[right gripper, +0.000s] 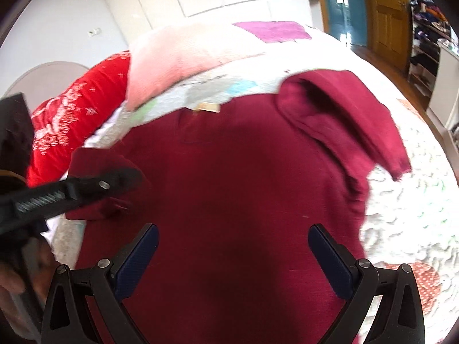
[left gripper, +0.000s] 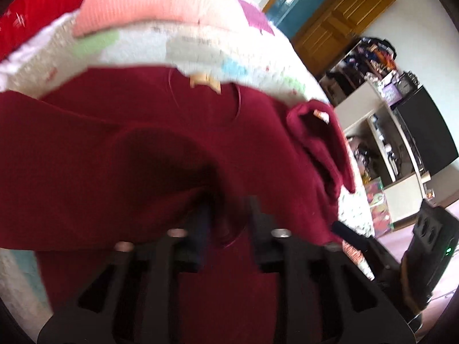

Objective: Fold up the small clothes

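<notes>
We see a dark red sweater [right gripper: 229, 177] spread flat on a bed with a white patterned quilt [right gripper: 407, 206], its neck label toward the far side. The left claw [left gripper: 226, 212] is pressed together, pinching a fold of the sweater's left sleeve, lifted over the body of the garment. The right claw [right gripper: 233, 239] hangs just above the sweater's middle, its blue-padded fingers [right gripper: 143, 255] spread wide and holding nothing. The right sleeve lies folded across the shoulder. A pink cloth [right gripper: 178, 57] and a red garment [right gripper: 77, 111] rest beyond the sweater.
</notes>
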### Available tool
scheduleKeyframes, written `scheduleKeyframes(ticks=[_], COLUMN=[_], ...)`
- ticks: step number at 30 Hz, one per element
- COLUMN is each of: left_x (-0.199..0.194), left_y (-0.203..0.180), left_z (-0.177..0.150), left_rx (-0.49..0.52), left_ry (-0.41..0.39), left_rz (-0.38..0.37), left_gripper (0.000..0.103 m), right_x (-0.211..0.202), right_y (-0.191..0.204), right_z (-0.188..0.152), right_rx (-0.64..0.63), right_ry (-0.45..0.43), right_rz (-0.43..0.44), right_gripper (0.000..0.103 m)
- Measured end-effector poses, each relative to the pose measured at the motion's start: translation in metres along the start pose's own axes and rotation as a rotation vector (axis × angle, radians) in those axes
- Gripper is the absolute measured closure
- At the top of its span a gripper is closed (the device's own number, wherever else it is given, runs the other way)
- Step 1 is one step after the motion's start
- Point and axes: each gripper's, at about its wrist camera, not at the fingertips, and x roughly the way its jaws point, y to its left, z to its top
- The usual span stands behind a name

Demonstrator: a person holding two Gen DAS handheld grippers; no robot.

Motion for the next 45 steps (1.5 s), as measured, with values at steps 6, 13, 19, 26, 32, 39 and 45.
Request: scheduleKeyframes(ticks=[6, 13, 19, 26, 32, 39, 45], left_x=[-0.059, -0.119, -0.104, -0.106, -0.111, -0.089, -0.068], left_y=[-0.007, 0.07, 0.135, 0.143, 0.134, 0.122, 0.117], left_z=[-0.01, -0.032, -0.055, -0.054, -0.045, -0.04, -0.032], left_rx=[0.081, -0.018, -0.179, -0.213, -0.194, -0.183, -0.15], left_ry=[-0.108, -0.246, -0.179, -0.198, -0.23, -0.206, -0.18], left_rz=[0.068, 0.319, 0.395, 0.382, 0.368, 0.367, 0.41], left_gripper=[0.049, 0.034, 0.034, 0.034, 0.034, 0.034, 0.034], right_x=[0.002, 0.02, 0.066, 0.08, 0.021, 0.033, 0.046], right_y=[-0.014, 0.009, 0.035, 0.066, 0.041, 0.005, -0.01], right_z=[0.003, 0.017, 0.047, 0.063, 0.088, 0.103, 0.093], right_rx=[0.011, -0.043, -0.082, -0.218, -0.216, -0.148, -0.148], right_ry=[0.003, 0.003, 0.036, 0.015, -0.163, -0.147, -0.099], right_rz=[-0.005, 0.038, 0.046, 0.016, -0.021, -0.207, -0.224], right_gripper=[0.0, 0.0, 0.001, 0.095, 0.098, 0.098, 0.098])
